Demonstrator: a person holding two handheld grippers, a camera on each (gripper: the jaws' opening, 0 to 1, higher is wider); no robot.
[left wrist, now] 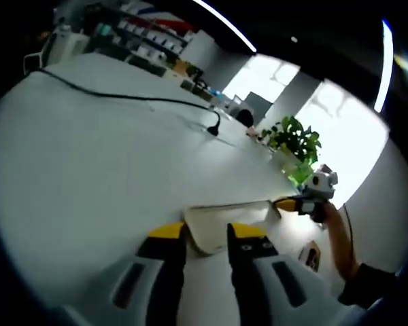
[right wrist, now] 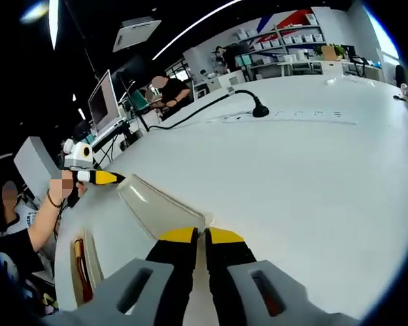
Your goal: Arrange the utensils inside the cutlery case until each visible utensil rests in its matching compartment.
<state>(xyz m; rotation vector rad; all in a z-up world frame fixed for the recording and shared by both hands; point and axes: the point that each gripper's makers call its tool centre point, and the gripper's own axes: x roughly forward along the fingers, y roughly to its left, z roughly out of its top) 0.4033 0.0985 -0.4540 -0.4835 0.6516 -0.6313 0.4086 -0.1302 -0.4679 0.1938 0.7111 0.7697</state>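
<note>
Both grippers clamp a clear plastic lid (right wrist: 156,204), one at each end, lifted above the white table (right wrist: 313,170): the right gripper (right wrist: 196,236) with jaws nearly together on its near edge, the left gripper (left wrist: 207,231) likewise. The cutlery case (right wrist: 81,268) sits at the table's near edge beside the person, utensils inside too small to judge. Sorting looks barely begun.

An office or lab: monitor (right wrist: 103,100), stocked shelves (right wrist: 285,42), white table (right wrist: 313,156)
</note>
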